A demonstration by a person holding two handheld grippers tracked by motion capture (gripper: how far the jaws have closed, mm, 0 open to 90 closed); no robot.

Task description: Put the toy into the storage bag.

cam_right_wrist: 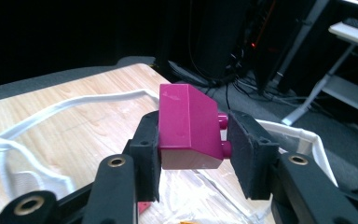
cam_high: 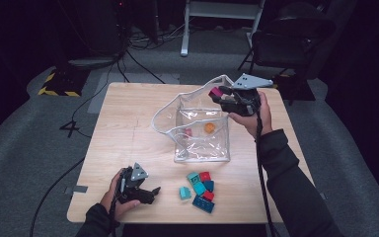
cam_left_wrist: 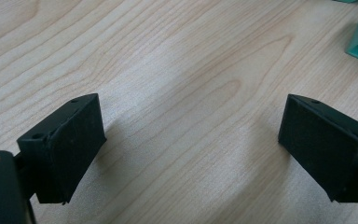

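- A lab or studio set up for recording, dark around one lit wooden table (cam_high: 128, 148).
- Grey carpet with cables (cam_high: 128, 59) trailing across it.
- Hazard tape (cam_high: 54, 85), a chair (cam_high: 286, 44) and a metal stand (cam_high: 217, 15) behind.

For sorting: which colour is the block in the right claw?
Magenta block; right gripper view.

From the table's (cam_high: 128, 148) middle, the clear bag (cam_high: 202, 133) stood at two o'clock, its white rim (cam_high: 177, 106) gaping upward, so a gripper could enter from above. Loose blocks (cam_high: 201, 190) crowded five o'clock. From seven round to eleven o'clock the wood lay bare.
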